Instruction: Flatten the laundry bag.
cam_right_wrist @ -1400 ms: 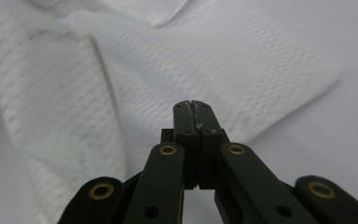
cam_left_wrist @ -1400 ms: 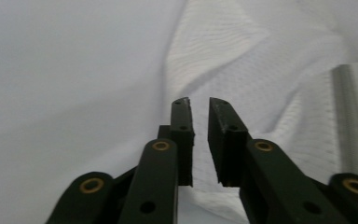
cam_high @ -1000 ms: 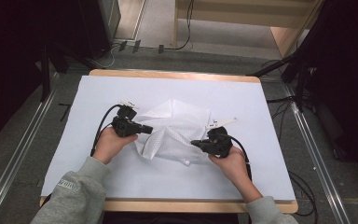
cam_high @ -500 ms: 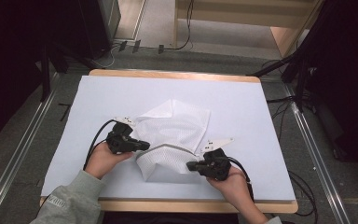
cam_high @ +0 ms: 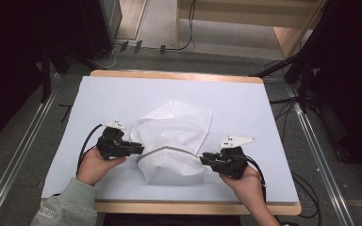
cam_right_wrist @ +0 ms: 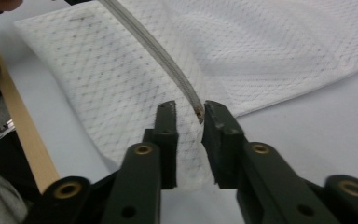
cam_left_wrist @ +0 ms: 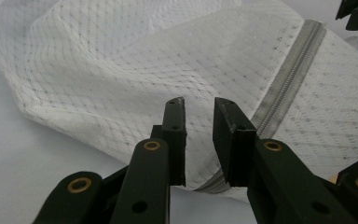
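White mesh zippered laundry bag (cam_high: 174, 141) between both tools on the pale-covered bench (cam_high: 245, 103); left hand-held gripper (cam_high: 139, 149) and right hand-held gripper (cam_high: 203, 159) each clenched on its fabric edge

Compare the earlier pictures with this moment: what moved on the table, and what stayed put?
Both grippers, left gripper and right gripper, drew back toward the person, carrying the mesh bag's zipper edge over itself into a fold. Cloth sits between each pair of jaws. The bag's far part and the white table cover stayed put.
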The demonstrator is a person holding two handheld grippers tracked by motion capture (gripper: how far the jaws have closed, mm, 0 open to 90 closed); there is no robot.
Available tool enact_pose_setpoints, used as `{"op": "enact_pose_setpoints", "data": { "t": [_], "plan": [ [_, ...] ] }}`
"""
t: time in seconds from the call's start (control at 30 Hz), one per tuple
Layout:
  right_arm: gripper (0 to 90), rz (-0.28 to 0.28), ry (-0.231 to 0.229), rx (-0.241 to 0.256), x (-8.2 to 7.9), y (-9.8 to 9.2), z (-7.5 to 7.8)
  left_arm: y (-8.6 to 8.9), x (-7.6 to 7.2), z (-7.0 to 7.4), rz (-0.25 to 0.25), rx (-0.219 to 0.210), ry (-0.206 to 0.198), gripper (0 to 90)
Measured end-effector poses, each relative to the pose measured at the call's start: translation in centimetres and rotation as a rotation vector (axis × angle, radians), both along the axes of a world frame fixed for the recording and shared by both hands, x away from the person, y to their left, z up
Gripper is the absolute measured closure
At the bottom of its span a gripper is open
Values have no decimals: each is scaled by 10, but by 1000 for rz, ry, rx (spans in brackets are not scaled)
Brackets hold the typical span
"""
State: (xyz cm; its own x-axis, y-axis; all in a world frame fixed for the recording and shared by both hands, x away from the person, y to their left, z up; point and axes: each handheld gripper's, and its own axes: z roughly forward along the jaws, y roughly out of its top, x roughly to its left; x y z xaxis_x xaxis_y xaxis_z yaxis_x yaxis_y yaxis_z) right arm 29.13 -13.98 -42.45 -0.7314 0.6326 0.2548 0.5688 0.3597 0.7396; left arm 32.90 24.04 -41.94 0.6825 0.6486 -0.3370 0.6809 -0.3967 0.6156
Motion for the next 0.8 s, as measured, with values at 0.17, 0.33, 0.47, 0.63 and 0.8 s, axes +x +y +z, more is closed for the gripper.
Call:
{"op": "enact_pose_setpoints", "data": {
  "t": [0.17, 0.33, 0.47, 0.63, 0.8],
  "plan": [
    [719, -2, 37, -62, 6, 6, -11, 4, 2, -2, 17, -3, 2, 745],
    [900, 25, 111, -76, 5, 6, -19, 10, 6, -4, 40, -1, 5, 741],
    [900, 69, 127, -92, -4, 14, -22, 16, 11, -5, 75, 6, 1, 734],
    [900, 105, 147, -100, -16, 25, -26, 24, 20, -7, 117, 32, -5, 712],
    [900, 152, 145, -110, -31, 39, -29, 29, 32, -12, 162, 59, -15, 646]
  ]
}}
